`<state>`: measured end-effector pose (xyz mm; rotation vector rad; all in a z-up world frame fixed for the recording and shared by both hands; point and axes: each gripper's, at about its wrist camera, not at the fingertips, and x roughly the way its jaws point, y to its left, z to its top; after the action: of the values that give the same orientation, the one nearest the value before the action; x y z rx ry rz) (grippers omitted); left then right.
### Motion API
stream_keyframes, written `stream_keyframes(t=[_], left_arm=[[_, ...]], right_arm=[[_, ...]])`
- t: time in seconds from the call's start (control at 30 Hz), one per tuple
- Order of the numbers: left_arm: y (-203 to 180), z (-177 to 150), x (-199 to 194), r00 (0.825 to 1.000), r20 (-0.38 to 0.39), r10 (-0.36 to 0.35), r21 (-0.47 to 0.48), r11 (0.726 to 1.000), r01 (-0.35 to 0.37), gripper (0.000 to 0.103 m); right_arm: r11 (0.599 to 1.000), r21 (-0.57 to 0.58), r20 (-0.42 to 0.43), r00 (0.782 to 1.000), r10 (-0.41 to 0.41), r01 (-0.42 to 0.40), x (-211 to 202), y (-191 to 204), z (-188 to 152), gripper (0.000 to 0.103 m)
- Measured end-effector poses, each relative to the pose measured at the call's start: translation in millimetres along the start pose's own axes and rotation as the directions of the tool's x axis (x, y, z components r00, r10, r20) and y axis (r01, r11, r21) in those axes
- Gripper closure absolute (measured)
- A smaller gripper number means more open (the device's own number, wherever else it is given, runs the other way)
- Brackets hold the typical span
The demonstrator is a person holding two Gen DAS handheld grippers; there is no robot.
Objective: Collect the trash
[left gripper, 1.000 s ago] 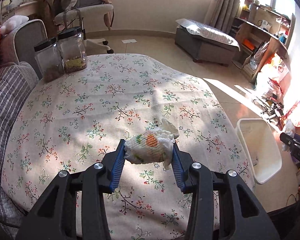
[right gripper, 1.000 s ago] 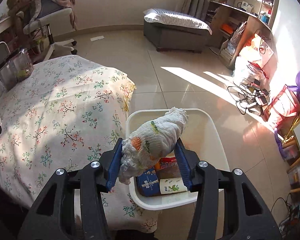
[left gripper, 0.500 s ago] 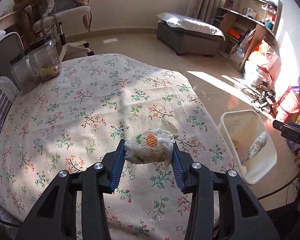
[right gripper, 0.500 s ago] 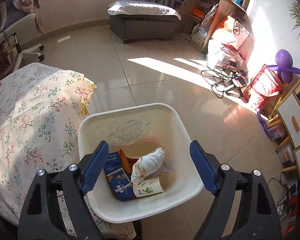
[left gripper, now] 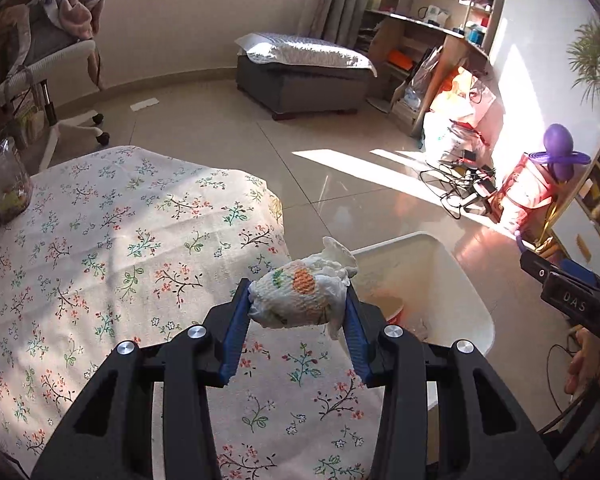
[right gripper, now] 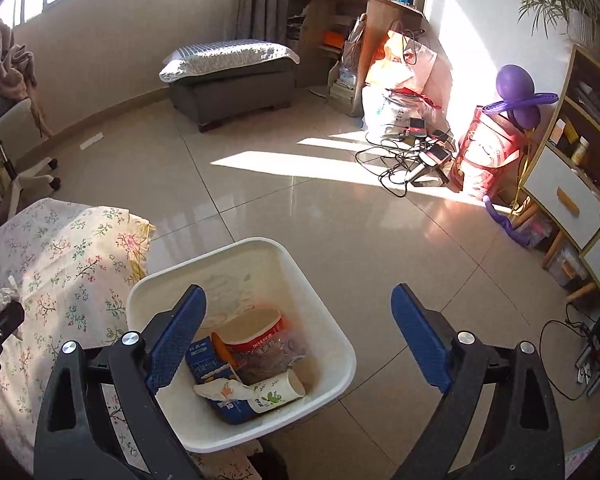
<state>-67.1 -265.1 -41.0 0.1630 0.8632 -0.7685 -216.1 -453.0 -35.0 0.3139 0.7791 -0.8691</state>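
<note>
My left gripper point(left gripper: 298, 304) is shut on a crumpled white paper wad point(left gripper: 302, 298) with an orange and green print, held above the table's edge beside the white bin point(left gripper: 466, 280). In the right wrist view the white bin point(right gripper: 332, 322) stands on the floor next to the table. It holds a red cup, a blue carton, a printed paper cup and a crumpled wad point(right gripper: 220, 390). My right gripper point(right gripper: 298, 316) hangs over the bin, its jaws still opening wide with nothing between them. Its black tip point(left gripper: 568, 292) shows at the right of the left wrist view.
The round table has a floral cloth point(left gripper: 112, 240) with a glass jar point(left gripper: 4, 188) at its far left. On the tiled floor stand a grey ottoman point(right gripper: 230, 80), an office chair point(left gripper: 56, 76), cables point(right gripper: 408, 160) and shelves point(right gripper: 572, 176) along the right wall.
My right gripper let go of its paper wad, which dropped into the bin, and its jaws spread wide. My left gripper carried its wad across the table toward the bin.
</note>
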Motion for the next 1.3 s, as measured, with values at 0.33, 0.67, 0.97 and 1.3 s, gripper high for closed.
stream_keyframes(t=[0.33,0.67,0.97,1.3], left_arm=[[-98.2,23.3,48.7,0.98,-0.07,-0.188,0.054,0.98,0.192,0.055],[-81.2,19.2,18.6,0.996,-0.01,-0.087,0.068,0.994,0.087,0.013],[16.7,-10.6,-72.6,0.953,0.201,0.228,-0.035,0.974,-0.225,0.007],[135.0,-55.2,-144.9,0.855,0.178,0.487,-0.257,0.862,-0.438,0.006]], right_arm=[[0.965,0.247,0.027,0.995,-0.1,0.09,-5.8,-66.5,-6.9,0.01],[0.978,0.206,0.053,0.998,-0.032,0.021,-14.2,-39.6,-9.0,0.007],[0.962,0.049,0.116,0.958,0.261,-0.268,-57.5,66.5,-28.2,0.007],[0.882,-0.221,0.069,0.895,0.44,-0.416,-102.0,189.1,-60.2,0.007]])
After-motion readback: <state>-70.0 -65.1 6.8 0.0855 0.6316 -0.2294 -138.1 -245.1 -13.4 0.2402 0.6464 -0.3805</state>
